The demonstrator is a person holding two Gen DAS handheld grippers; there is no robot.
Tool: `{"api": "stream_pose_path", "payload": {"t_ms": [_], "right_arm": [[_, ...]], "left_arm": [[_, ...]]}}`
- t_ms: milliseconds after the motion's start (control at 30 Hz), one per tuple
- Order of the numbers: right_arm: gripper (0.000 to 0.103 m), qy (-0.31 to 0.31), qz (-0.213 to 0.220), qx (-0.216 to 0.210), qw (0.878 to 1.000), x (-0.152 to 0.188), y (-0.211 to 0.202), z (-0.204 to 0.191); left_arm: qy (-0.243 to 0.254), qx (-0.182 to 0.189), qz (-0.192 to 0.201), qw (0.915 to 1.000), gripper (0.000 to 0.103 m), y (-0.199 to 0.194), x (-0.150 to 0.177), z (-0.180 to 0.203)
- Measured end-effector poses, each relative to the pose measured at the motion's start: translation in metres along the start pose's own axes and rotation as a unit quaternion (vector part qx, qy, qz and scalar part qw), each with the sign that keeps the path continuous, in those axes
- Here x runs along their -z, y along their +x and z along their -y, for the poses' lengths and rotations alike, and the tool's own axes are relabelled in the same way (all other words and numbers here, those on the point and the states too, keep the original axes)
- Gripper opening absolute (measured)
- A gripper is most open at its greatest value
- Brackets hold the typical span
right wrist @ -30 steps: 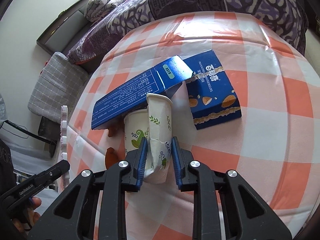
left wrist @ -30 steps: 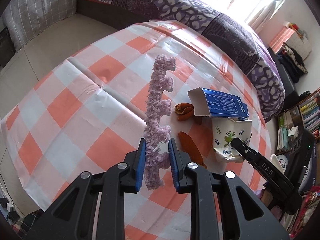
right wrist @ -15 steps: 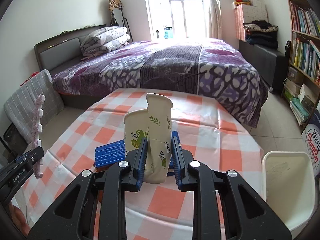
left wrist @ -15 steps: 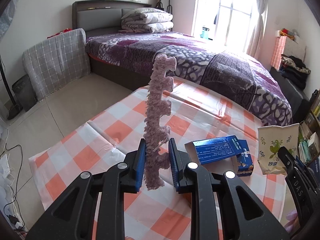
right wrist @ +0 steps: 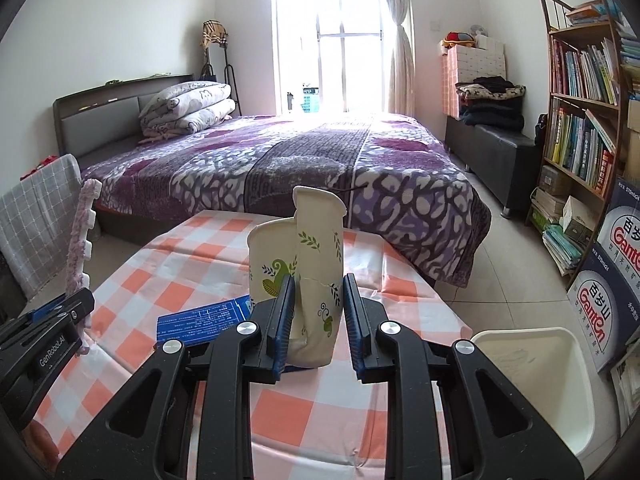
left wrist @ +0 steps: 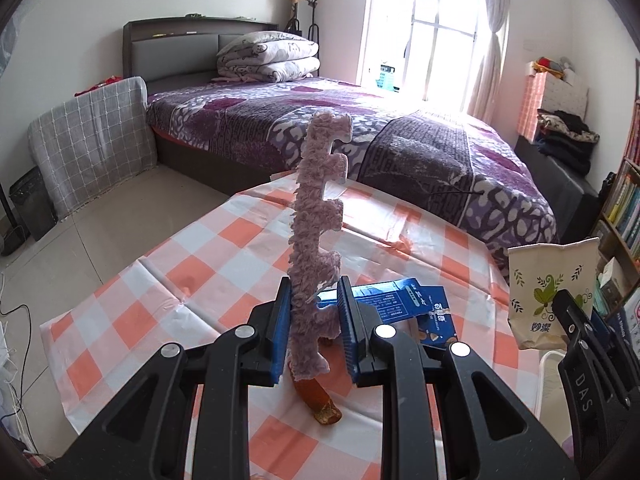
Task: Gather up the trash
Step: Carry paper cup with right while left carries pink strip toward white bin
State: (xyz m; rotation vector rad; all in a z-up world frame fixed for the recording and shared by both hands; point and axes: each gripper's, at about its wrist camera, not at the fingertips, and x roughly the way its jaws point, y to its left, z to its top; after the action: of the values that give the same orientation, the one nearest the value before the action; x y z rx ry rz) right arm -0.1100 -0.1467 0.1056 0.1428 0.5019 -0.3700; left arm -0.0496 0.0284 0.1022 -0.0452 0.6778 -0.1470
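Left wrist view: left tongs [left wrist: 314, 330], blue pads pinching the lower end of a pink fuzzy foam strip [left wrist: 318, 216]. Strip stands upright out of the pads, notched along its right edge, lifted clear of the desk [left wrist: 160, 280]. Desk carries an orange-and-white checked cloth. On the cloth, just beyond the pads: a blue carton [left wrist: 400, 304], lying flat. Directly below the pads: a brown-orange scrap [left wrist: 318, 400], lying on the cloth. At the right edge of this view: the crushed paper cup [left wrist: 548, 284], held in the other tongs, off the desk's right side.

Right wrist view: right tongs [right wrist: 316, 314], pads pinching the crushed paper cup [right wrist: 308, 264] near its base. Cup is cream with a green leaf print, creased and folded in on itself, mouth upward, held above the desk [right wrist: 280, 412]. Blue carton [right wrist: 200, 320] lies on the cloth behind and left of the cup. White bin [right wrist: 532, 380] stands at the lower right, beside the desk, open top visible. Left tongs [right wrist: 80, 304] and foam strip [right wrist: 80, 236] show at the left edge. Background: bed [right wrist: 320, 160] with purple cover, bookshelf [right wrist: 580, 92] at right.
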Motion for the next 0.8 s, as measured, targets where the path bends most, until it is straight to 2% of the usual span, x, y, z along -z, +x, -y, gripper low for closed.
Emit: {"api": "stream_pose_path", "payload": {"t_ms": [800], "right_arm": [[0.024,0.047,-0.001,0.065,0.997,0.001,-0.009,0.072]], "left_arm": [[0.055,0.050,-0.004,0.9972,0.023,-0.008,0.015,0.079]]}}
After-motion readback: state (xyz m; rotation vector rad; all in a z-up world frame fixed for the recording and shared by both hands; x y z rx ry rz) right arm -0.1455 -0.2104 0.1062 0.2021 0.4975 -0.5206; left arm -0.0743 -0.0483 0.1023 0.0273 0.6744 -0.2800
